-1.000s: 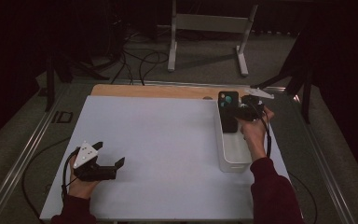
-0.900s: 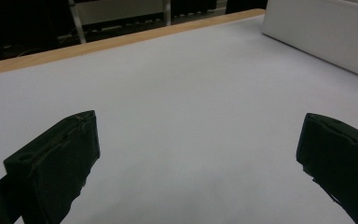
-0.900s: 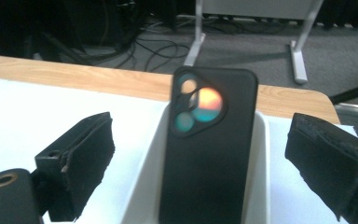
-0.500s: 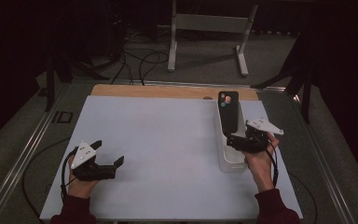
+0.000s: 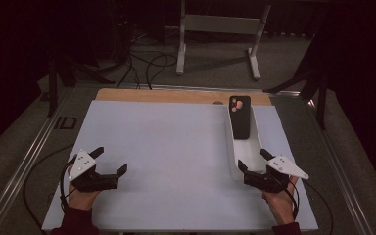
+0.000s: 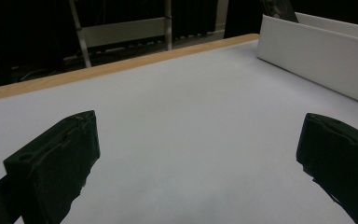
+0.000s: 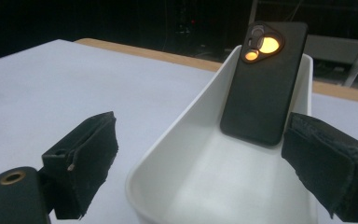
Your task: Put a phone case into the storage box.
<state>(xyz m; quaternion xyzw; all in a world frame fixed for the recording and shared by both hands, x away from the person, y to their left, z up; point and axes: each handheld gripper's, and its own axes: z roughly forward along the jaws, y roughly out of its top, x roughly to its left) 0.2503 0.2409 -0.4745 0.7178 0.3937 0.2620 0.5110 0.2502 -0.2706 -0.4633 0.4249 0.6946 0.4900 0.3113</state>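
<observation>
A black phone (image 5: 240, 117) leans upright against the far end of a long white tray (image 5: 233, 147) on the right side of the white table, its back with the camera cutouts facing me. In the right gripper view the phone (image 7: 261, 79) stands inside the tray (image 7: 182, 140), well beyond the jaws. My right gripper (image 5: 253, 160) is open at the tray's near end and holds nothing; its jaws (image 7: 205, 158) straddle the near rim. My left gripper (image 5: 110, 160) rests open and holds nothing at the front left, its jaws (image 6: 198, 158) over bare table with the tray (image 6: 317, 51) far off.
A wooden strip (image 5: 176, 95) runs along the table's far edge. Beyond it on the floor stand a metal frame (image 5: 220, 29) and loose cables (image 5: 142, 63). Metal rails (image 5: 24, 166) flank the table.
My right gripper has drawn back from the phone at the tray's far end to the near end, with nothing in it. The phone stays leaning in the tray. The left gripper has hardly moved.
</observation>
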